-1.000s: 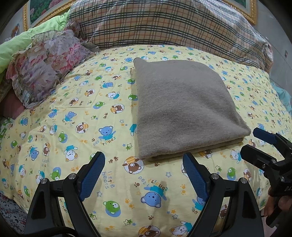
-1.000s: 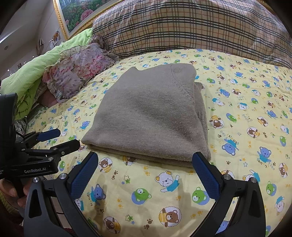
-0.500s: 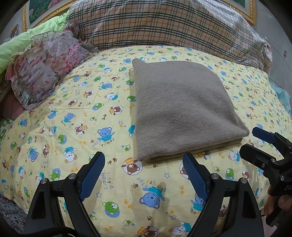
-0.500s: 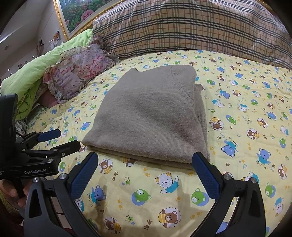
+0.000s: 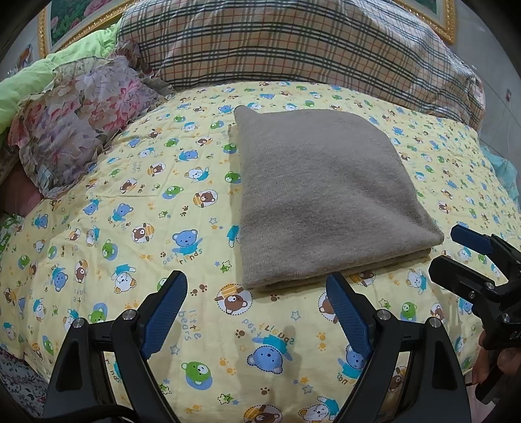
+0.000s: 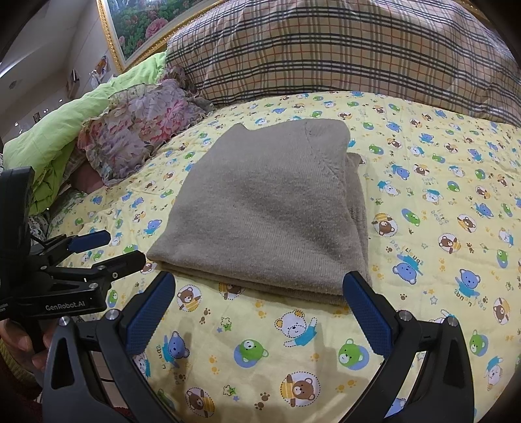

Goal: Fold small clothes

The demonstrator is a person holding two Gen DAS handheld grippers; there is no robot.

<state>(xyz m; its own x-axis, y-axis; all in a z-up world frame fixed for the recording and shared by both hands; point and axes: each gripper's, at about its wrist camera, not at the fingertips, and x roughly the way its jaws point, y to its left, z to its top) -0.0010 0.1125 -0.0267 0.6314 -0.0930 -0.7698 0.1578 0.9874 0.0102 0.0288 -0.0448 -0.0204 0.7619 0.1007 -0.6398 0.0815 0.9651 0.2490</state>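
A taupe knitted garment (image 5: 322,192) lies folded in a flat square on the yellow bear-print bedspread (image 5: 130,234); it also shows in the right wrist view (image 6: 270,208). My left gripper (image 5: 257,296) is open and empty, just short of the garment's near edge. My right gripper (image 6: 259,293) is open and empty, also just short of the near edge. The right gripper shows at the right of the left wrist view (image 5: 456,250), and the left gripper shows at the left of the right wrist view (image 6: 120,249). Neither touches the cloth.
A large plaid pillow (image 5: 293,45) lies across the head of the bed. A floral ruffled cushion (image 5: 75,120) and a green quilt (image 6: 58,143) lie at the left. A gold-framed picture (image 6: 140,22) hangs behind.
Both grippers have drawn back and up very slightly; the garment sits a little higher in both views. It lies as before, and both grippers remain open.
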